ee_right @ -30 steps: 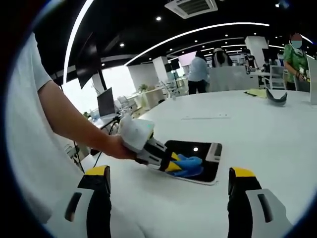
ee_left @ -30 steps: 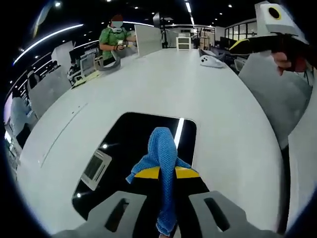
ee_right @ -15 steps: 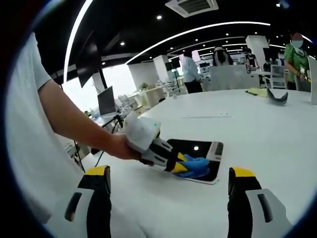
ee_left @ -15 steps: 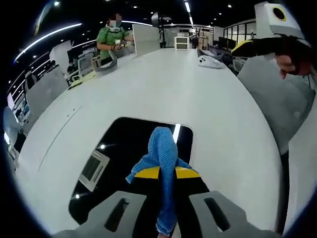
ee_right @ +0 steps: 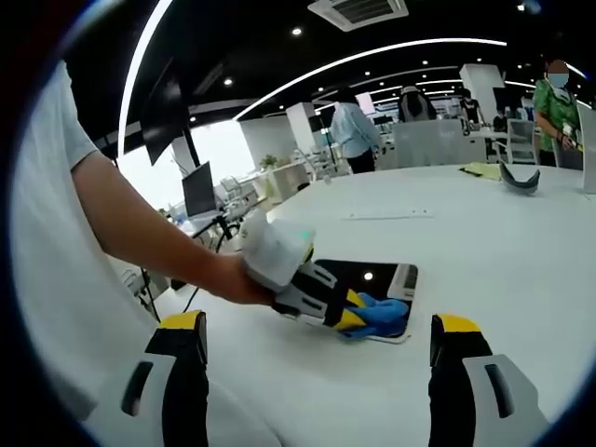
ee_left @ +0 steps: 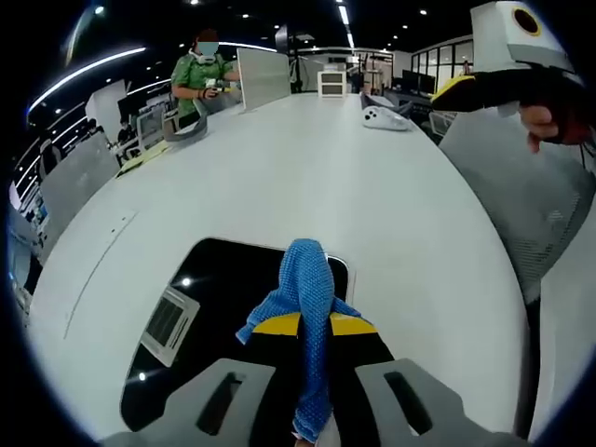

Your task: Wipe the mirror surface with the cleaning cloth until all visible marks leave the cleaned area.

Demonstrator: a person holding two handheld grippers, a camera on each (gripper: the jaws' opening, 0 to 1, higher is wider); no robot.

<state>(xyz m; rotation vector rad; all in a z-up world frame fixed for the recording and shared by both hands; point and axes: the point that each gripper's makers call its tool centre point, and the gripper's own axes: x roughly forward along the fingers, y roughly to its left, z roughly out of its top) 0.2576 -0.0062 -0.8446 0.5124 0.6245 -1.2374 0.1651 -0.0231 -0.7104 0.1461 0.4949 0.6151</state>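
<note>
A dark mirror (ee_left: 219,321) with rounded corners lies flat on the white table (ee_left: 307,177); it reflects ceiling lights and a vent. My left gripper (ee_left: 307,326) is shut on a blue cleaning cloth (ee_left: 305,284), which presses on the mirror near its far right corner. In the right gripper view the mirror (ee_right: 377,277) sits mid-table, with the left gripper (ee_right: 358,319) and the cloth (ee_right: 380,317) at its near right edge, held by a person's hand (ee_right: 237,284). My right gripper (ee_right: 317,372) hangs open above the table, nothing between its yellow-tipped fingers (ee_right: 454,328).
A person in green (ee_left: 207,70) stands at the table's far end beside a white panel (ee_left: 263,76) and a grey curved object (ee_left: 186,126). A white device (ee_left: 384,116) lies far right. A mesh chair (ee_left: 517,196) stands off the right edge. Another person (ee_right: 352,130) walks behind.
The left gripper has slid the cloth toward the mirror's far right edge; less mirror shows ahead of the cloth. The right gripper has stayed where it was, open.
</note>
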